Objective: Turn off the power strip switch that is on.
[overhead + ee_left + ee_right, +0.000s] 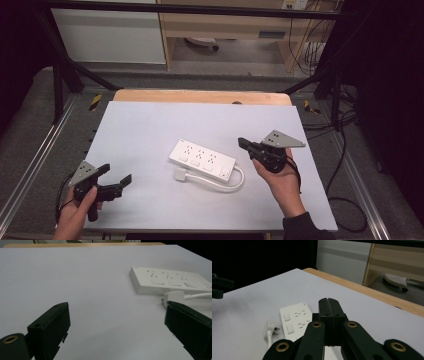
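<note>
one white power strip [202,159] between both grippers

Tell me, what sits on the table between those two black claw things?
A white power strip with its plug and looped cord lies between the left gripper and right gripper, clearest in the high view.

Bench [150,130]: flat, pale grey-white top, light wooden strip [200,96] showing along far edge. White power strip [202,159] lying flat near middle, set at a slant (three socket groups, face up). Its white cable [235,183] loops round near-right end, ends in white plug [180,175] resting on bench just beside strip's near side.
</note>
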`<state>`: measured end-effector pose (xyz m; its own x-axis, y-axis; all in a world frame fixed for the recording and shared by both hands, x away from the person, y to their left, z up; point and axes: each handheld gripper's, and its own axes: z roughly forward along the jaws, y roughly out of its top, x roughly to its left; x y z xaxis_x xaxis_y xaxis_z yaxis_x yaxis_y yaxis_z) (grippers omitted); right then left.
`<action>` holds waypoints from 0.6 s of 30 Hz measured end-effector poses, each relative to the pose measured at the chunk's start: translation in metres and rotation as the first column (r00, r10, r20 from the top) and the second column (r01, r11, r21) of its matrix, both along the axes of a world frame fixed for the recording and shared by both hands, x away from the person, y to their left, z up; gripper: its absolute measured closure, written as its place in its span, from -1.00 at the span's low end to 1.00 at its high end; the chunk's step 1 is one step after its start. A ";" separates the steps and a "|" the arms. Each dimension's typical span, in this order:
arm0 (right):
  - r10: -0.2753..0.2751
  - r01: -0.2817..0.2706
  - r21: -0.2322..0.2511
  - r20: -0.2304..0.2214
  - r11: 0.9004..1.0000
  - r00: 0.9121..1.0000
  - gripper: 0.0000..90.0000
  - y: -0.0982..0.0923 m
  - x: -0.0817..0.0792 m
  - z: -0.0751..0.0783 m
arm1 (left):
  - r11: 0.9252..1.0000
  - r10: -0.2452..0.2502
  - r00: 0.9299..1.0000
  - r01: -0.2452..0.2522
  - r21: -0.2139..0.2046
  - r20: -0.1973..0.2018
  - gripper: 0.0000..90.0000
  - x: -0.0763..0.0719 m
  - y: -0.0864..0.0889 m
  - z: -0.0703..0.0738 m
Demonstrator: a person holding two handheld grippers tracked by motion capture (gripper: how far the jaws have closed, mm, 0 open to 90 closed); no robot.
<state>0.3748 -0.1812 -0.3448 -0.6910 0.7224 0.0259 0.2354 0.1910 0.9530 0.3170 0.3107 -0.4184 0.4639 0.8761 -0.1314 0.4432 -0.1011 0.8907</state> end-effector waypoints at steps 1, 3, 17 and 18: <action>0.006 -0.006 -0.002 0.000 1.000 1.000 1.00 0.002 0.000 0.001 | 1.000 0.000 1.000 0.000 0.001 0.000 -0.87 0.000 0.000 0.000; 0.016 -0.016 -0.004 0.000 1.000 1.000 1.00 0.005 0.001 0.001 | 1.000 0.000 1.000 0.000 0.001 -0.001 -0.87 0.000 0.000 0.000; 0.070 -0.070 -0.024 -0.012 0.997 0.997 1.00 0.026 0.003 -0.001 | 1.000 0.017 1.000 -0.017 0.006 0.006 -0.87 0.000 0.003 0.001; 0.073 -0.074 -0.028 -0.015 0.997 0.997 1.00 0.027 0.003 -0.001 | 1.000 0.017 1.000 -0.017 0.005 0.007 -0.87 0.000 0.003 0.001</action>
<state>0.3779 -0.1537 -0.3457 -0.7421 0.6701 0.0158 0.2324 0.2351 0.9438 0.3168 0.3133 -0.4173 0.4495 0.8846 -0.1241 0.4391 -0.0978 0.8931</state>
